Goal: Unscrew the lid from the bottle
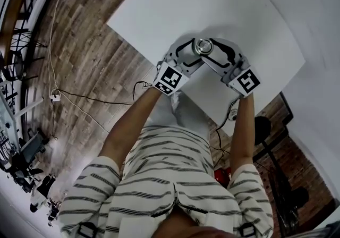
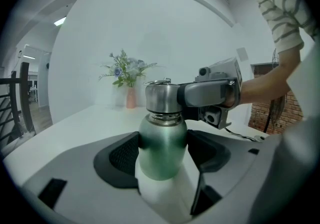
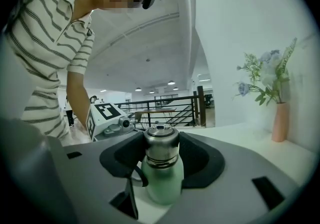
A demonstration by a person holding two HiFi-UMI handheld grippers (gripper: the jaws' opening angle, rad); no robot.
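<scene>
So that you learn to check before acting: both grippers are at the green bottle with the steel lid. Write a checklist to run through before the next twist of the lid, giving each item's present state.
1. Left gripper clamps the bottle by its body: ok, it presses on both sides.
2. Right gripper grips the lid: ok, closed against it.
3. Lid seated on the neck: ok. Already loosened: cannot tell.
4. Bottle upright: ok.
5. Bottle base resting on the table: cannot tell.
6. Vase clear of both grippers: ok, it stands well behind them.
</scene>
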